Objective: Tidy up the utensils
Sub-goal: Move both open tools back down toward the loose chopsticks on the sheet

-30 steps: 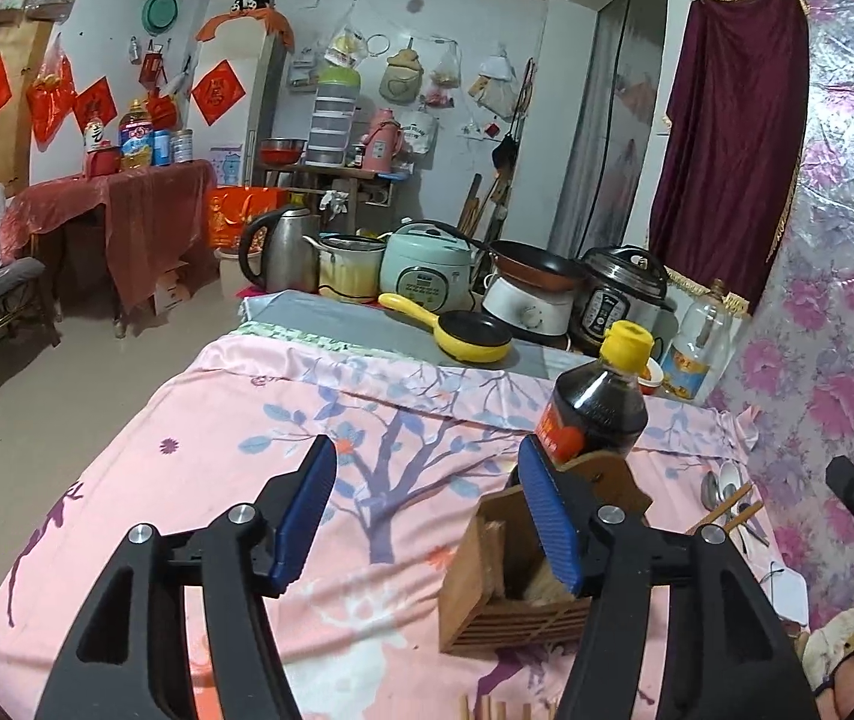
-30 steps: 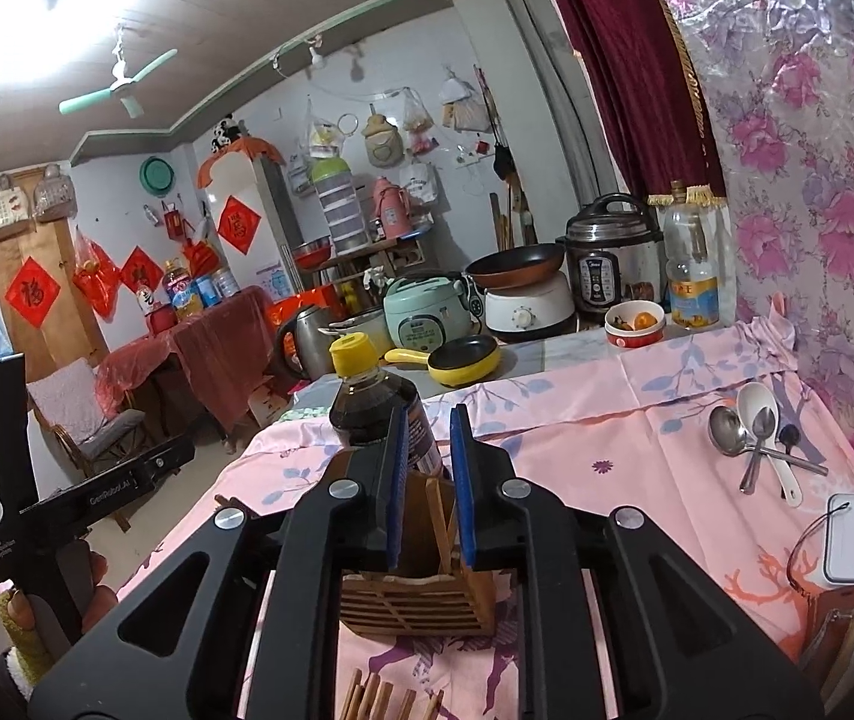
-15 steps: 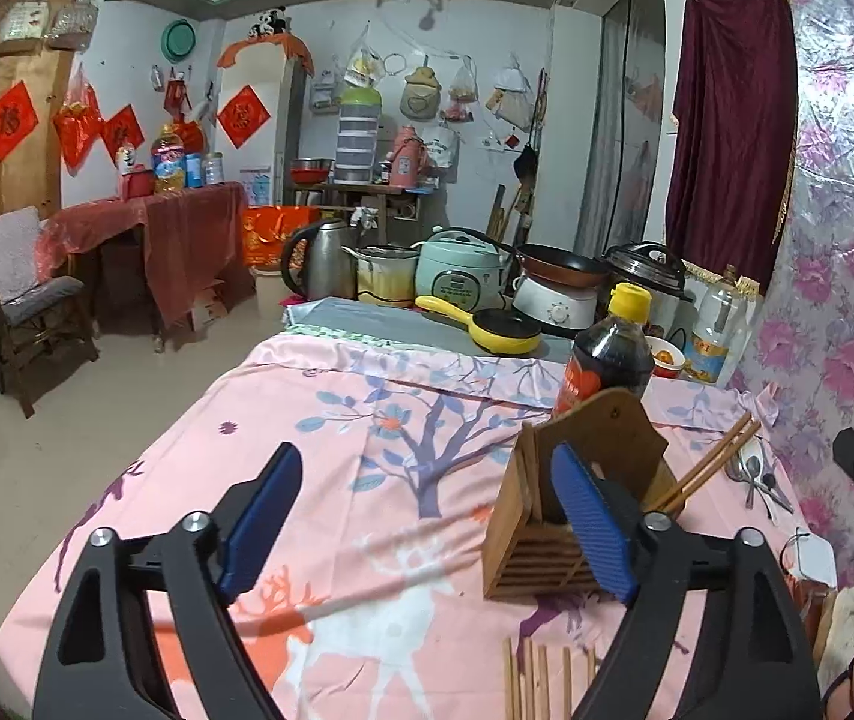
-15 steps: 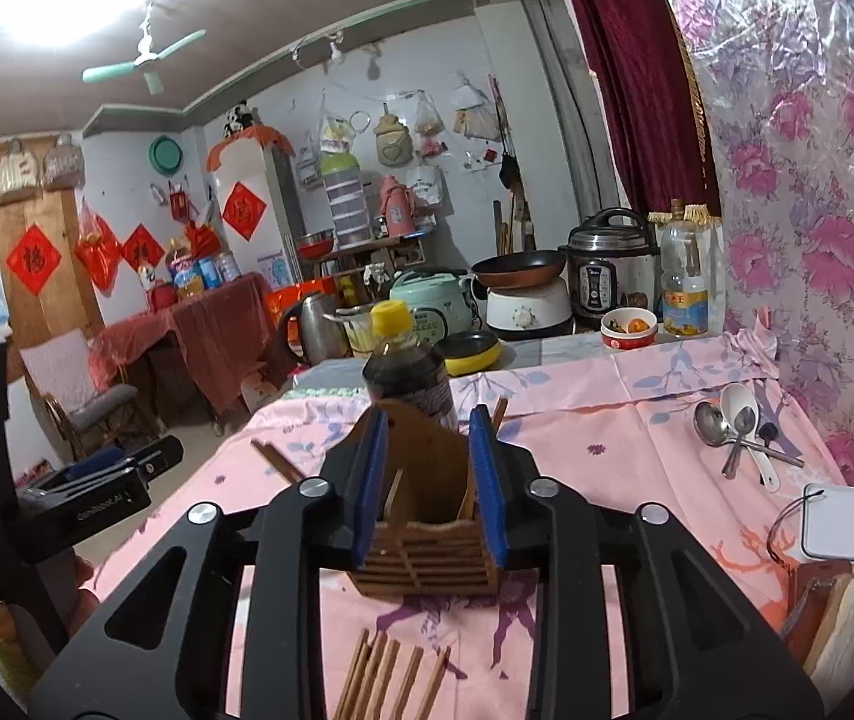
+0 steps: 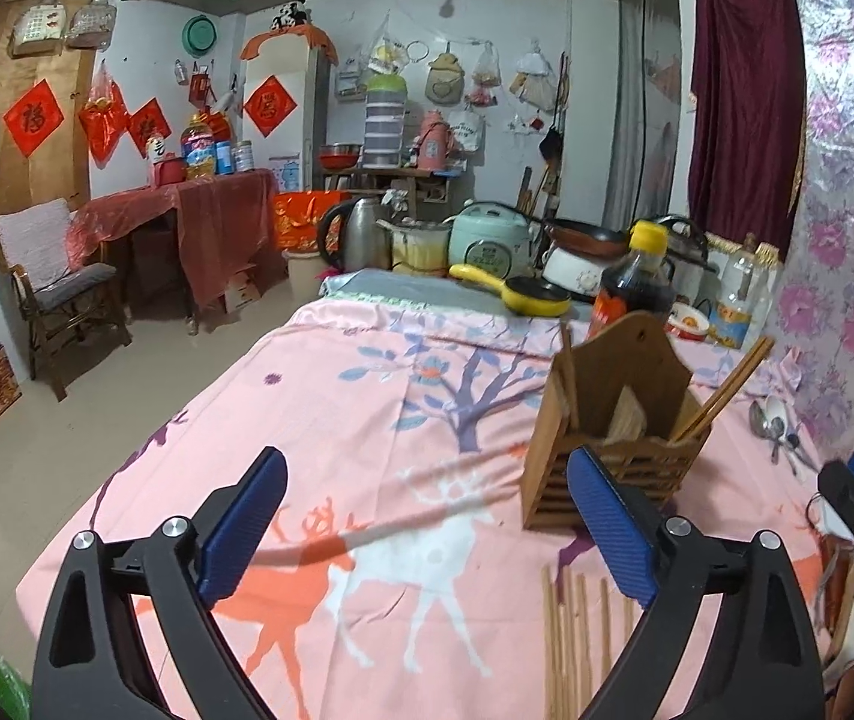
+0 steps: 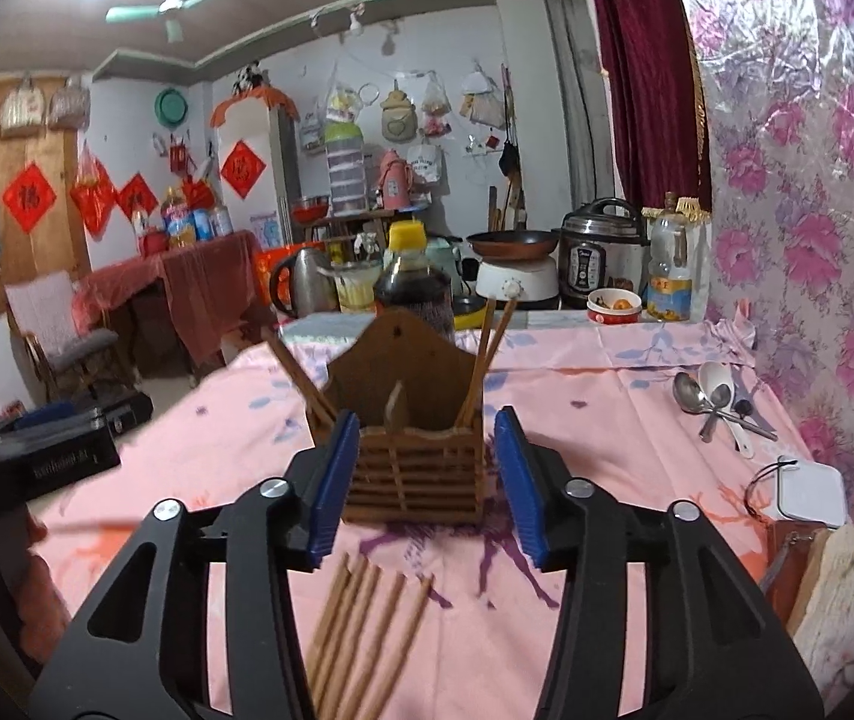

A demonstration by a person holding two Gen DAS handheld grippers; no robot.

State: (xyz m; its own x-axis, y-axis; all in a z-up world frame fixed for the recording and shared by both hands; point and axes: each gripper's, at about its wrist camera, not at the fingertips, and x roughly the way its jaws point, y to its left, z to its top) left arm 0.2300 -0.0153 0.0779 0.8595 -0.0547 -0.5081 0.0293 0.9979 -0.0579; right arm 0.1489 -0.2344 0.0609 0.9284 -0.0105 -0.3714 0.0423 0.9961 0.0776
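Note:
A slatted wooden utensil holder (image 5: 613,420) (image 6: 411,474) stands on the pink tablecloth with chopsticks (image 5: 721,396) (image 6: 487,354) leaning out of it. Several loose chopsticks (image 5: 571,630) (image 6: 366,618) lie on the cloth in front of it. Spoons (image 5: 778,426) (image 6: 715,402) rest at the right. My left gripper (image 5: 427,525) hangs left of the holder, its jaws opening wide with nothing between them. My right gripper (image 6: 427,480) faces the holder, its jaws opening. The pads frame the holder's front without pressing on it.
A dark sauce bottle (image 6: 411,288) stands right behind the holder. Cookers, a kettle and a yellow pan (image 5: 523,297) crowd the far end. A white box (image 6: 811,492) and bundled cloth lie at the right by the floral wall. The table's left edge (image 5: 144,456) drops to the floor.
Both grippers have drawn back from the holder and sunk lower, and both sets of jaws have widened. The loose chopsticks on the cloth have come into view.

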